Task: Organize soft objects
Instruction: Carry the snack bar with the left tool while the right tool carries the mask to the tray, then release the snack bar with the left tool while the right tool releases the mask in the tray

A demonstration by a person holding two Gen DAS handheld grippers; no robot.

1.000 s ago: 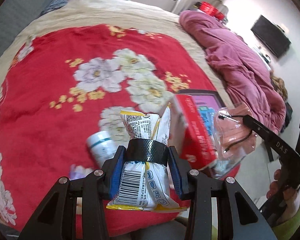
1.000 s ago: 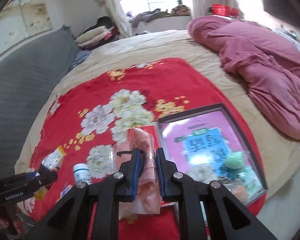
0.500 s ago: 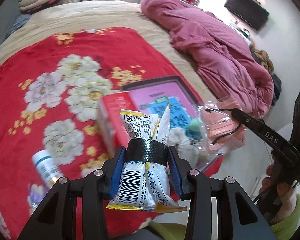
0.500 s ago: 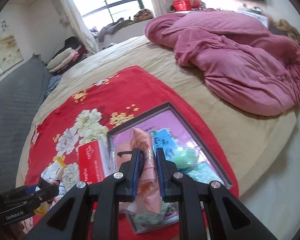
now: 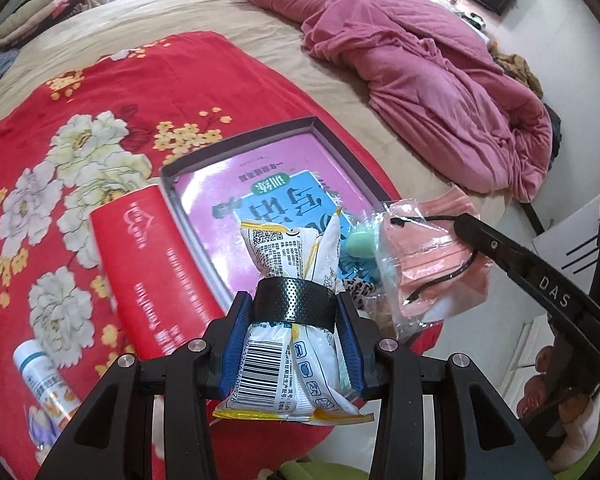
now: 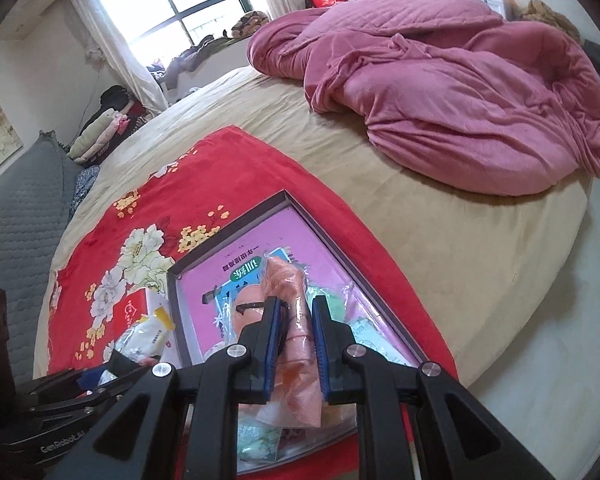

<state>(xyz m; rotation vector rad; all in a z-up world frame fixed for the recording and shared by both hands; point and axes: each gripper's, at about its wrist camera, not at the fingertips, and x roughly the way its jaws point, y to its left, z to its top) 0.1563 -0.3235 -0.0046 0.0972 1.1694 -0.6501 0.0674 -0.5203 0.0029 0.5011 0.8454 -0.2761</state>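
Crinkly plastic on both loads, so slip is the main risk; the left gripper [image 5: 294,338] is clamped on a white wet-wipe packet [image 5: 290,320] at its waist, pinched hard enough that the packet bulges above and below the pads; if the jaws let go while the packet hangs over the near rim of the box tray [image 5: 188,168], I'd expect it to land on the red tissue pack [image 5: 156,272] or roll off the bed edge instead of into the tray.

Right gripper [image 6: 296,344] is fully closed on a clear bag of pink face masks [image 6: 296,320]; only film is between the pads, the bag dangles loosely, and it could slide out or snag its black ear loops on release; it hangs over the tray's near half, above a mint green soft item [image 5: 360,246] already inside.

Both grippers pitch steeply down toward the tray, side by side, close enough that the held items could collide; a hand [image 5: 560,400] shows on the right gripper's handle at the lower right of the left view.
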